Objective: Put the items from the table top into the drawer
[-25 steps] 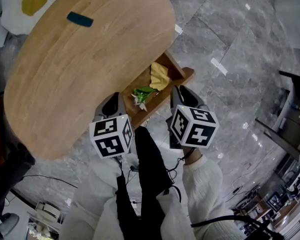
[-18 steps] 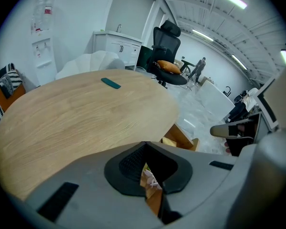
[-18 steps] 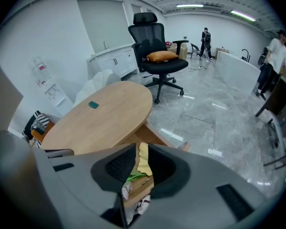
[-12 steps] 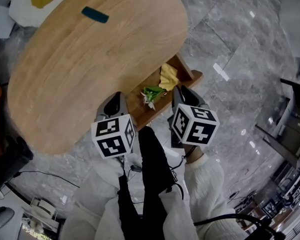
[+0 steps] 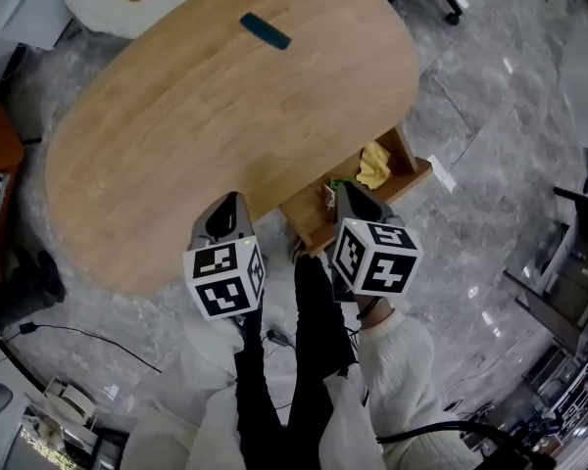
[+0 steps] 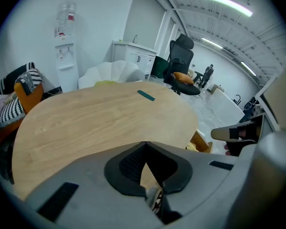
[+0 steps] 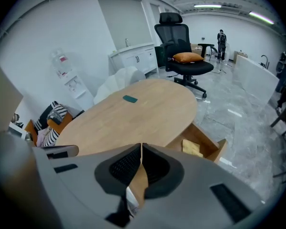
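Jaws of both grippers meet on nothing: left gripper (image 6: 144, 146) is clenched, and right gripper (image 7: 141, 147) has just been closing, empty. Teal item (image 5: 266, 30) lies on the far side of the table (image 5: 157, 164), well ahead of both, its long axis slanting down-right in head view. Neither gripper is clearly nearer. Drawer (image 5: 418, 171) stands open beside right gripper. No legible writing.

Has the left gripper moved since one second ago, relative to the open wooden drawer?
Yes. The left gripper has shifted leftward in the head view, away from the open wooden drawer; their gap is wider.
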{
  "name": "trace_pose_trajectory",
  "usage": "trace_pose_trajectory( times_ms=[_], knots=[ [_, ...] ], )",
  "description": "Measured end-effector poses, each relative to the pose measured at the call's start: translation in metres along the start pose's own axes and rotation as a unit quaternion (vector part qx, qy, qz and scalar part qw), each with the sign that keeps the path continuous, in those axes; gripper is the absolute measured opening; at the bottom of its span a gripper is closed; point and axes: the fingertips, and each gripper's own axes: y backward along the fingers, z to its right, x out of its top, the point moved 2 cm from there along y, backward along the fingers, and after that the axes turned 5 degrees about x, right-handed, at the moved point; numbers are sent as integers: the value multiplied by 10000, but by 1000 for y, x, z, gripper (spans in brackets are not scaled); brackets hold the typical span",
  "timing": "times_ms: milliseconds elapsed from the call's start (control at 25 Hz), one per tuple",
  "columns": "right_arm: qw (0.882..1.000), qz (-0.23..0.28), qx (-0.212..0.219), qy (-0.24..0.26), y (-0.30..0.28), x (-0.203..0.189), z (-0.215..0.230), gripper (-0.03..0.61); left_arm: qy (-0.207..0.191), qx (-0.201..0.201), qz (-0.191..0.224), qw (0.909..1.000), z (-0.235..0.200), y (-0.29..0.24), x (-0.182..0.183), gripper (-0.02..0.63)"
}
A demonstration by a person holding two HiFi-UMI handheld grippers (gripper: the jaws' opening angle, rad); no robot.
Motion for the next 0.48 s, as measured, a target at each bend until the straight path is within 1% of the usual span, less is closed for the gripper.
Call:
trace_pose_trajectory(
  times_ms=[160, 240, 360, 480],
  knots=[
    [10000, 11, 79, 23, -2, -5, -41, 67, 49, 59, 19, 10000, -39, 15, -2, -6],
    [10000, 17, 96, -8, -4, -5, -56, 66, 25, 64, 23, 10000, -51, 19, -1, -6],
    [9999, -12, 113, -47, -5, -6, -70, 65, 13, 37, 39, 10000, -59, 25, 1, -6],
    [9998, -84, 151, -30, -7, -5, -73, 64, 14, 86, 72, 9999, -61, 26, 5, -6]
  ],
)
